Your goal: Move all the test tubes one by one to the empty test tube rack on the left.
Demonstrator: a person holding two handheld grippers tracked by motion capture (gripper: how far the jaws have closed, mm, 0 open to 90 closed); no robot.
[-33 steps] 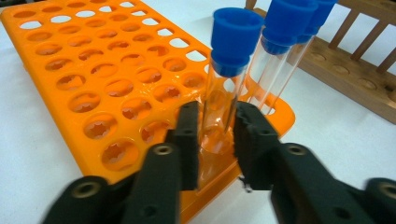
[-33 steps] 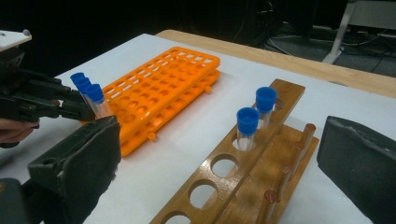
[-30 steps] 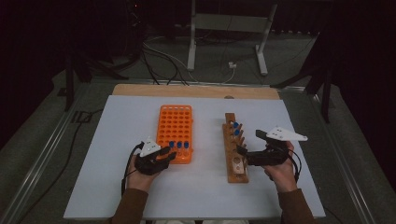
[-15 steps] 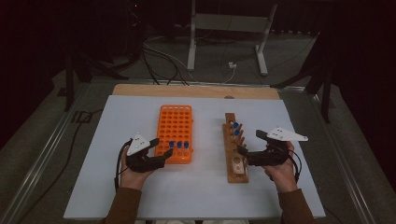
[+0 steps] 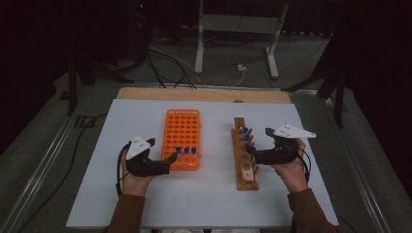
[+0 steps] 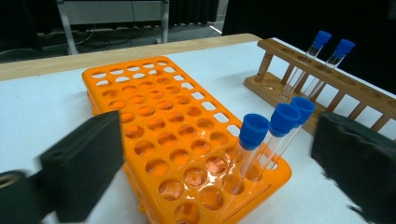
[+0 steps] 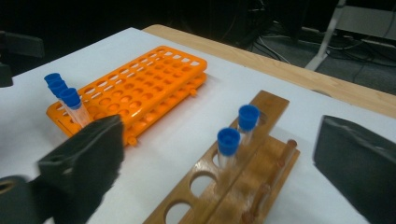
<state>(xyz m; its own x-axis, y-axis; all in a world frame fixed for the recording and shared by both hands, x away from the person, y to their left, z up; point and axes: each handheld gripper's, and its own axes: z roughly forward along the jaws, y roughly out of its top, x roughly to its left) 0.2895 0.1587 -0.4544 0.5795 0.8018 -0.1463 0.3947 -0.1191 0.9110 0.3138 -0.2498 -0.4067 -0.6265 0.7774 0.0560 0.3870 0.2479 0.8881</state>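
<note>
On the white table (image 5: 145,204) an orange rack (image 5: 182,128) lies left of centre, with three blue-capped tubes (image 5: 185,150) standing in its near row. Left gripper (image 5: 163,158) sits just beside the rack's near left corner; its jaws have just been opening and now stand spread wide, nothing between the pads. Seen from the left gripper view, the three tubes (image 6: 273,135) stand upright between the two black jaws but farther off, untouched. Wooden rack (image 5: 243,155) lies right of centre, two blue-capped tubes (image 5: 245,133) in its far holes. Right gripper (image 5: 252,154) hovers at the wooden rack's near half, jaws apart, holding nothing; both tubes (image 7: 238,128) stand clear of its pads
</note>
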